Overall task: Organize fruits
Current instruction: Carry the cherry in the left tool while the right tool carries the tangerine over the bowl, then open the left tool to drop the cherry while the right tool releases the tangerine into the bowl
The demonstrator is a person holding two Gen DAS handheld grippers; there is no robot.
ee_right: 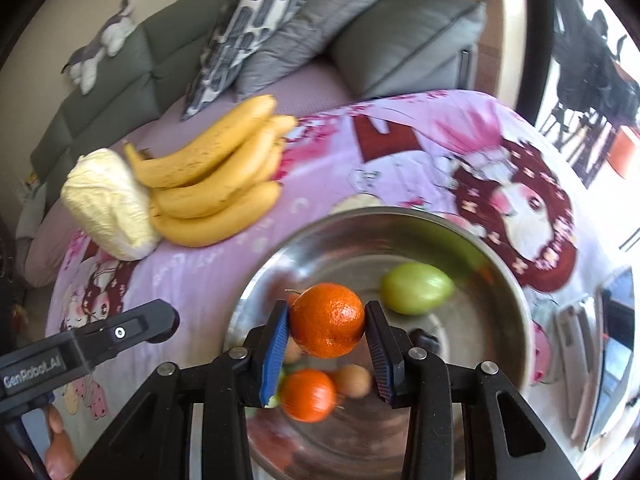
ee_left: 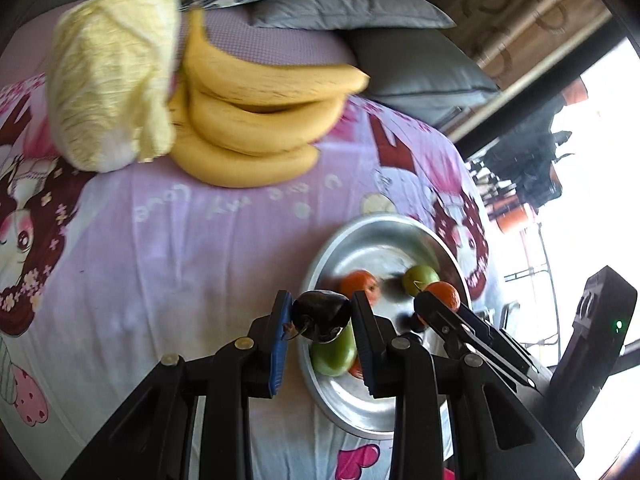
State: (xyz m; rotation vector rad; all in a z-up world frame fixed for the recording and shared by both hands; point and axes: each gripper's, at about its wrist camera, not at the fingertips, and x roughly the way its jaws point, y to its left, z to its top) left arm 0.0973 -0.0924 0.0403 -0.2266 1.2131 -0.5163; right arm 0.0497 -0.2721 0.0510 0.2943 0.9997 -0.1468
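Note:
My left gripper (ee_left: 320, 316) is shut on a dark purple fruit (ee_left: 320, 314) at the near left rim of the steel bowl (ee_left: 360, 412). My right gripper (ee_right: 327, 322) is shut on an orange (ee_right: 327, 320) above the bowl (ee_right: 516, 280); it also shows in the left wrist view (ee_left: 442, 298). Inside the bowl lie a green fruit (ee_right: 416, 288), another orange (ee_right: 308, 394) and a small brown fruit (ee_right: 354, 380). In the left view a green fruit (ee_left: 334, 354) lies under my fingers, with another (ee_left: 420, 280) and an orange (ee_left: 360, 284) farther back.
A bunch of bananas (ee_left: 256, 120) and a pale cabbage (ee_left: 112, 76) lie on the pink cartoon bedsheet (ee_left: 180, 260), far left of the bowl. Grey pillows (ee_right: 400, 40) and a patterned cushion (ee_right: 248, 32) sit at the back. A phone-like device (ee_right: 612, 360) lies at right.

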